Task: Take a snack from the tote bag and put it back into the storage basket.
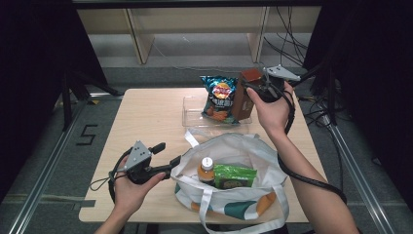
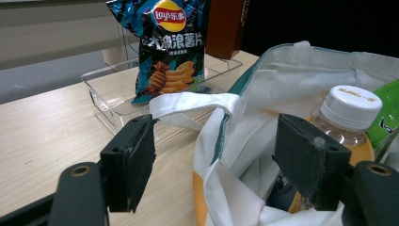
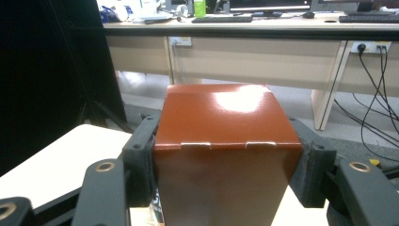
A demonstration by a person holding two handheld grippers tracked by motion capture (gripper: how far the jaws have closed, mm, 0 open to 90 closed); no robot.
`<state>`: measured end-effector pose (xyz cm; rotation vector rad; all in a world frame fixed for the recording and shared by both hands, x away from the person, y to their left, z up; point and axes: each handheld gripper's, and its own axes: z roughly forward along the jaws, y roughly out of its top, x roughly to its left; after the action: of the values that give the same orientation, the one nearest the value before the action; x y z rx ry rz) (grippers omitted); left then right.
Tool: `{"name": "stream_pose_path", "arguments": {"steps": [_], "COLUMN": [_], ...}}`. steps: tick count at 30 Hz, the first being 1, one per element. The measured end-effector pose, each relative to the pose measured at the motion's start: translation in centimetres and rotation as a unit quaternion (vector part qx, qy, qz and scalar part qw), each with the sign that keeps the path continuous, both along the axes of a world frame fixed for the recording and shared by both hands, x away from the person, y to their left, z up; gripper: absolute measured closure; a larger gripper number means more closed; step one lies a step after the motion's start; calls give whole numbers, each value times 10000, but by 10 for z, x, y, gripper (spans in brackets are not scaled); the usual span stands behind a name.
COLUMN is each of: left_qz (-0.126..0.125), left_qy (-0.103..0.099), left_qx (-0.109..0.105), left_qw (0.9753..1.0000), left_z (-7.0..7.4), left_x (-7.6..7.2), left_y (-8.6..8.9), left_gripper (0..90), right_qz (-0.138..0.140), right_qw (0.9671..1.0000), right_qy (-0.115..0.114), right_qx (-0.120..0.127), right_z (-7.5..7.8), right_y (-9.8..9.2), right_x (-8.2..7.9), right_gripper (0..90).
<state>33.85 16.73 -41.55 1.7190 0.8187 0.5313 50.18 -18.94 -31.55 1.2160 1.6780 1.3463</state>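
1. While it stands on the table (image 1: 146,117), the tote bag (image 1: 234,168) gapes open with a bottle (image 1: 206,169) and a green packet (image 1: 234,176) inside.
2. Behind it, a clear tray (image 1: 194,111) holds a chip bag (image 1: 219,97).
3. At the tray's right end, the brown box (image 3: 226,141) is clamped upright in the right gripper (image 3: 226,162).
4. Jaws spread, the left gripper (image 2: 221,160) straddles the bag's rim.

Hand-held gripper (image 2: 214,160) jaws apart, straddling tote bag (image 2: 282,70) rim.
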Motion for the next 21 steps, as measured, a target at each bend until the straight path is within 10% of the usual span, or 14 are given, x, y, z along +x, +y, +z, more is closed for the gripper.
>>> {"name": "stream_pose_path", "arguments": {"steps": [21], "left_qz": [-30], "left_qy": [-8], "left_qx": [-4], "left_qw": [10000], "left_z": [-1], "left_x": [0], "left_y": [-2], "left_gripper": [292], "right_qz": [-5], "right_qw": [9999], "right_qy": [91], "right_qx": [-43], "right_z": [-7], "right_y": [7], "right_x": [6], "right_gripper": [391]}}
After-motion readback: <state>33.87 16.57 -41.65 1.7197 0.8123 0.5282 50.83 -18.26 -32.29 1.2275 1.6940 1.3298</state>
